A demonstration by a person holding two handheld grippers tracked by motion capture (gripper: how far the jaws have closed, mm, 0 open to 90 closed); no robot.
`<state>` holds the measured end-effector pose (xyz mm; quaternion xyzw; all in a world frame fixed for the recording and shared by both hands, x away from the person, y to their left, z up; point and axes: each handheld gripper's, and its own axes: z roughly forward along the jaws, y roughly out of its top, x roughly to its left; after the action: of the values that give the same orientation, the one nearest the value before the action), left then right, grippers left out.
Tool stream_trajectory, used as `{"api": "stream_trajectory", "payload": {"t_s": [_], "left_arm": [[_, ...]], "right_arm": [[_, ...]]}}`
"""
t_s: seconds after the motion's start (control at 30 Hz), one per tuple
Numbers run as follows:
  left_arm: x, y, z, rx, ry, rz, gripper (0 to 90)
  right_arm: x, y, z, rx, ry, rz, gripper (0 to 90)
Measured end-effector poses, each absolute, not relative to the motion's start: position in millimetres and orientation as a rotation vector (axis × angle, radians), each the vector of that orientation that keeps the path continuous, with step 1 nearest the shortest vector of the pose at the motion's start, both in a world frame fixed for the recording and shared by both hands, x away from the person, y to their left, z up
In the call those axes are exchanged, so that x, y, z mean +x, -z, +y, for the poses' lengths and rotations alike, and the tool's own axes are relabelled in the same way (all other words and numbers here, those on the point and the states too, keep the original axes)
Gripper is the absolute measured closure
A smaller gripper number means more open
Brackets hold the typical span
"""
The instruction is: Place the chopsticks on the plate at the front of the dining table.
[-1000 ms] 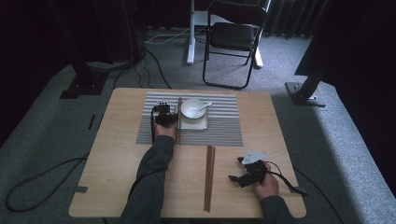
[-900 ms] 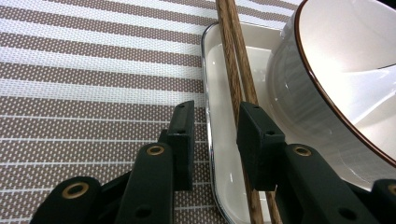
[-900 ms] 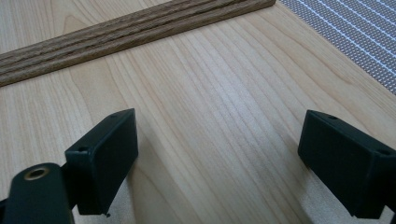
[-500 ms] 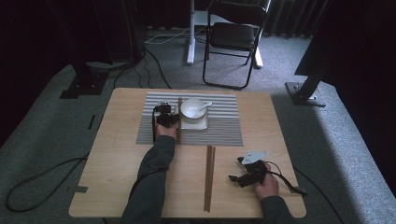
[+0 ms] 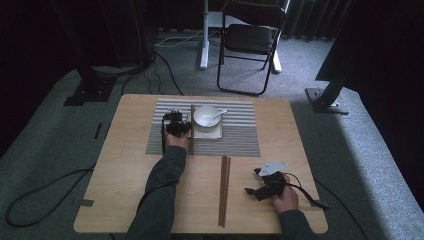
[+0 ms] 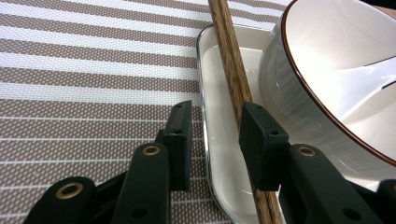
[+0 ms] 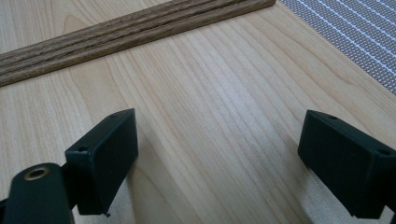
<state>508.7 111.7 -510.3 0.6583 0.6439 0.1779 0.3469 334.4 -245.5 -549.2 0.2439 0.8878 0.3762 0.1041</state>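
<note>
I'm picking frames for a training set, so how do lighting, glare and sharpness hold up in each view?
High view: dim, dark surroundings, daylight falling across the table; small things soft. Left gripper view: bright, sharp on the chopstick and placemat; mild glare on the bowl and white dish; nearest parts of the left hand-held gripper slightly soft. Right gripper view: even light, crisp wood grain, a soft shadow beside the right hand-held gripper.

The left gripper (image 5: 176,125) reaches forward on an outstretched arm, fingers (image 6: 180,135) slightly parted; the right gripper (image 5: 264,186) rests low, fingers (image 7: 105,156) spread wide.
</note>
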Motion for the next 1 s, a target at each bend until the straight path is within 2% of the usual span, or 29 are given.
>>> {"api": "stream_trajectory", "payload": {"t_s": [0.4, 0.77, 1.0], "left_arm": [[480.1, 493.6, 125.9, 1.718, -0.463, 1.581, 60.6], [443.9, 500.7, 124.8, 1.755, -0.402, 1.504, 56.6], [404.3, 509.2, 125.6, 1.786, -0.370, 1.446, 54.5]], "right_arm": [[334.4, 549.1, -245.5, 0.719, -1.109, 2.618, 11.5], [334.4, 549.1, -245.5, 0.720, -1.109, 2.618, 11.5], [334.4, 549.1, -245.5, 0.719, -1.109, 2.619, 11.5]]}}
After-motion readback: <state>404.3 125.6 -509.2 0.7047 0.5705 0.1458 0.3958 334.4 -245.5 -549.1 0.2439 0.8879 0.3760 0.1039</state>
